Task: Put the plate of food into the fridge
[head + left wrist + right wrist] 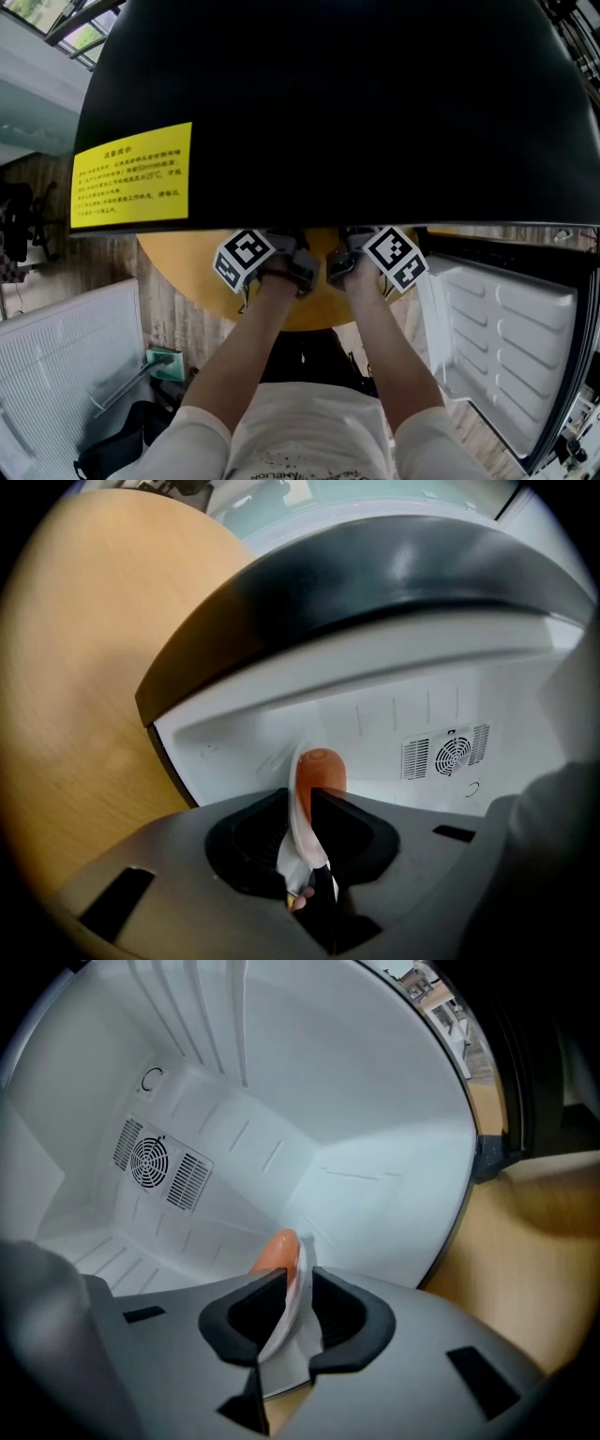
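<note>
A white plate [298, 829] with an orange piece of food [321, 771] on it is held edge-on at the mouth of the fridge. My left gripper [305, 803] is shut on its rim. On the opposite rim of the plate [284, 1324] my right gripper [298, 1288] is shut too, the orange food [277, 1252] just past its jaws. Both gripper views look into the white fridge interior [422, 714]. In the head view the left gripper [289, 268] and right gripper [343, 265] sit side by side under the fridge's black top [328, 103], which hides the plate.
The fridge door [506, 347] hangs open at the right, its white shelves facing me. A fan vent [150, 1162] is on the back wall. A round wooden table [183, 267] lies beneath the grippers. A yellow label [131, 176] is on the fridge top. A white ribbed panel [66, 375] stands lower left.
</note>
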Demonstrator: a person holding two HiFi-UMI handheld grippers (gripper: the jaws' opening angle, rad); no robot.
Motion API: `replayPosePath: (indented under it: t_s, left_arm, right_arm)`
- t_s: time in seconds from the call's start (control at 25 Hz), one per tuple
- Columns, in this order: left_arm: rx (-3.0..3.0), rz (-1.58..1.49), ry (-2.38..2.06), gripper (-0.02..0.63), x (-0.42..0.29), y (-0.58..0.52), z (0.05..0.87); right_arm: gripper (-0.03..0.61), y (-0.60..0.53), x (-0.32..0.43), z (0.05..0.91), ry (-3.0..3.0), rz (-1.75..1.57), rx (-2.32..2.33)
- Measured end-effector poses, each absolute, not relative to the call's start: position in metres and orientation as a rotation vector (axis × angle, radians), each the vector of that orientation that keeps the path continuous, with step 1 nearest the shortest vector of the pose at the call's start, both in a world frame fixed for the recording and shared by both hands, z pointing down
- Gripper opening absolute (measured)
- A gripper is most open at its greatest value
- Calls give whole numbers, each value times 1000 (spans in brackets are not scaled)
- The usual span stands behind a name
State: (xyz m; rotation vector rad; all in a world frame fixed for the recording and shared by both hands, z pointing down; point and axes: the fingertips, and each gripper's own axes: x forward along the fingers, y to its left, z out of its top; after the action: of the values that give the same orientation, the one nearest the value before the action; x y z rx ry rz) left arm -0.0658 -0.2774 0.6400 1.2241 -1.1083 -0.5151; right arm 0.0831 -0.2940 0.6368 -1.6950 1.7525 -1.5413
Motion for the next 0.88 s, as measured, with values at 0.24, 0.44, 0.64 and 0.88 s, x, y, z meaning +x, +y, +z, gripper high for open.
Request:
replayPosePath:
  t_s: [0.24,0.44,0.64,0.88]
  left_arm:
    - [1230,-517,-1109,87,-66,-275,639]
    - [1240,-510,-1107,92,-64,-268,636]
    - [1242,-504,-1114,92,-66,-257,633]
    - [1264,-497,-1095,92,-66,-242,626]
  right_arm:
    - [95,-289,92,636,1724,-1544,-1695]
    - [94,-278,91,639,1722,-1571,-1681]
    - [95,-266,89,636,1739,-1581,-1671]
    - [94,-249,78,628,1782,-1595,-1646]
